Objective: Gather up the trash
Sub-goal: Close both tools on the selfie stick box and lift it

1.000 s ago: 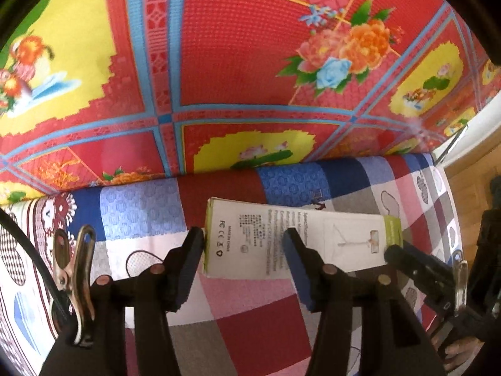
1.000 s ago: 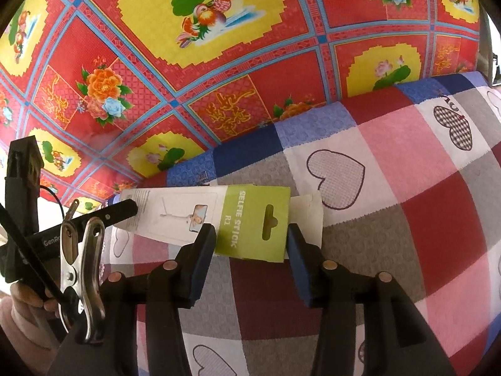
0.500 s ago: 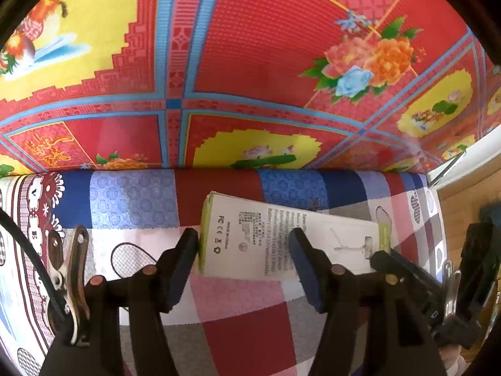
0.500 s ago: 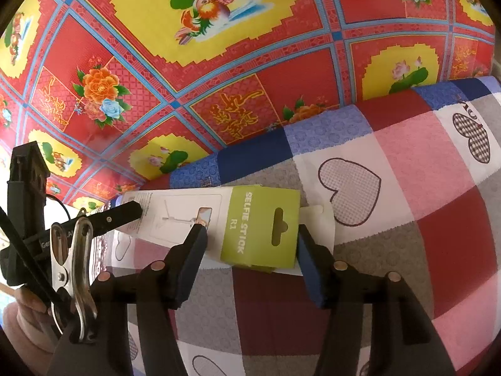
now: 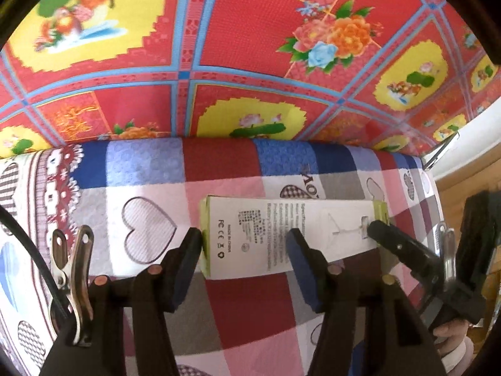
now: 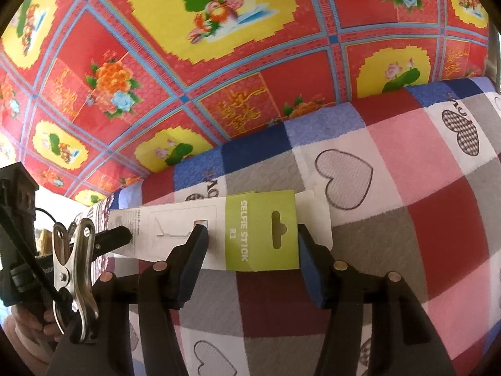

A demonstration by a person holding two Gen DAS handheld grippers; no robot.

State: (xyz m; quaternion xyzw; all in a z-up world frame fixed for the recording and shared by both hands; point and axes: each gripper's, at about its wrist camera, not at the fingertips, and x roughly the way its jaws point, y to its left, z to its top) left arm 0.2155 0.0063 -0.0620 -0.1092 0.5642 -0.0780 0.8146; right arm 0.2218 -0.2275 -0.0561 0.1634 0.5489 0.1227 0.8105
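A long white selfie stick box point(image 5: 250, 235) with a green hang tab point(image 6: 261, 230) lies flat on a checked quilt point(image 5: 250, 307). My left gripper point(image 5: 242, 244) hovers over its printed end: the left finger stands at the box's end edge, the right finger point(image 5: 300, 257) overlaps the box's top, and the jaws are closing a little, not pressing on it. My right gripper point(image 6: 252, 241) is open over the green tab end, one finger on each side of the tab. Each gripper's black finger shows in the other's view, the right gripper point(image 5: 397, 244) and the left gripper point(image 6: 112, 238).
Beyond the quilt's far edge lies a red, yellow and blue floral mat point(image 5: 250, 62). A white edge and wooden floor point(image 5: 460, 169) show at the right of the left wrist view. A person's hand point(image 6: 28, 322) holds the left gripper's handle.
The right jaws have spread wider around the green tab. The left gripper has shifted across the quilt, so more quilt shows beyond the box, and its jaws stand slightly wider.
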